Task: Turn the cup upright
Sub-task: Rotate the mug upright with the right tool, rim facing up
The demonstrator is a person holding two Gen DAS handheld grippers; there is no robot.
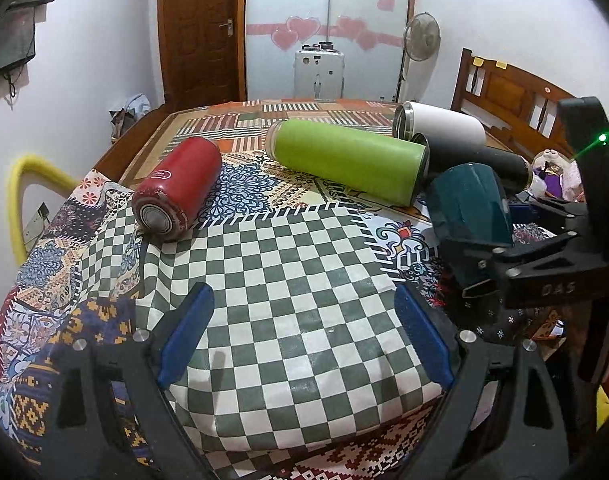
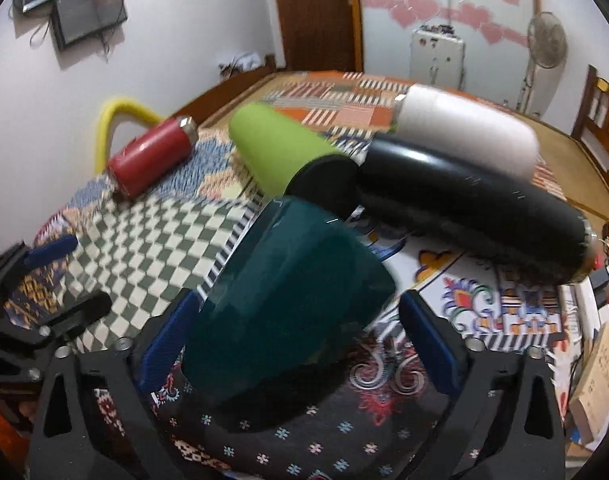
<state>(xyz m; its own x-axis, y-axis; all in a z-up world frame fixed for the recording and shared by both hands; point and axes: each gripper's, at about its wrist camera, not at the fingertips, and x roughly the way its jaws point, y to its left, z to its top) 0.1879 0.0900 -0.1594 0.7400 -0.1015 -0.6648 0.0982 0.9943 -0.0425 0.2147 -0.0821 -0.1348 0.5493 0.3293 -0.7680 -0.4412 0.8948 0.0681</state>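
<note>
A dark teal cup (image 2: pixel 284 300) stands mouth-down and tilted on the patterned tablecloth, between the blue pads of my right gripper (image 2: pixel 300 340). The jaws are wide apart; the left pad (image 2: pixel 168 336) is close to the cup, the right pad (image 2: pixel 428 344) stands clear of it. In the left wrist view the cup (image 1: pixel 470 204) is at the right with the right gripper's body (image 1: pixel 544 264) beside it. My left gripper (image 1: pixel 304 332) is open and empty over the checkered cloth.
Several flasks lie on their sides behind the cup: red (image 1: pixel 178 188), green (image 1: pixel 344 158), black (image 2: pixel 468 204) and white (image 2: pixel 464 136). A yellow chair back (image 1: pixel 20 192) stands at the left, a wooden bed frame (image 1: pixel 508 96) at the right.
</note>
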